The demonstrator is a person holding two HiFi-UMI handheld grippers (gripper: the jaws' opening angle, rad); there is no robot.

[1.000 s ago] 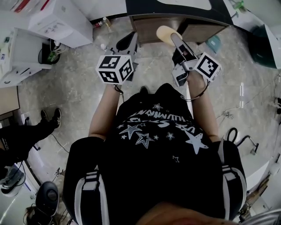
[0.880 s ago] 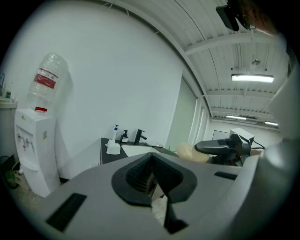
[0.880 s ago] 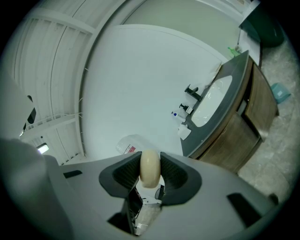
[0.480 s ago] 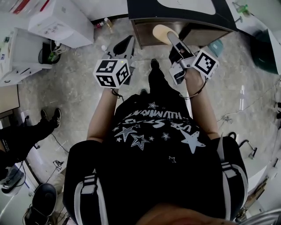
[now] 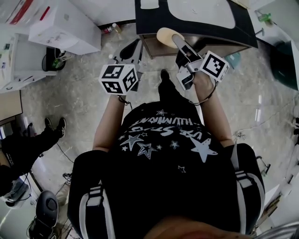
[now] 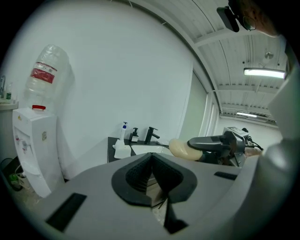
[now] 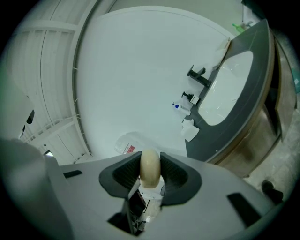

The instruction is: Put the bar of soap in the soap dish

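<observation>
The bar of soap (image 7: 150, 165) sits clamped between the two jaws of my right gripper (image 5: 176, 42), gripped across its narrow thickness, with its rounded end sticking out past the jaw tips. I hold it in the air just short of the near edge of the counter (image 5: 154, 19), not yet over it. On the counter, the white basin (image 5: 201, 11) takes up the middle. The faucet (image 6: 150, 135) and two dispenser bottles (image 6: 124, 131) stand along the far side. A white item (image 6: 121, 150) lies at the left end. I judge it may be the soap dish, but it is too small to confirm. My left gripper (image 6: 152, 161) has its jaws closed together on nothing and hangs left of the soap, also short of the counter. To do the carry well, I hold clamp pressure constant, since soap can slip. I approach the left end above rim height, clear of the faucet and bottles, level the bar over the dish, lower until it rests, then release.
</observation>
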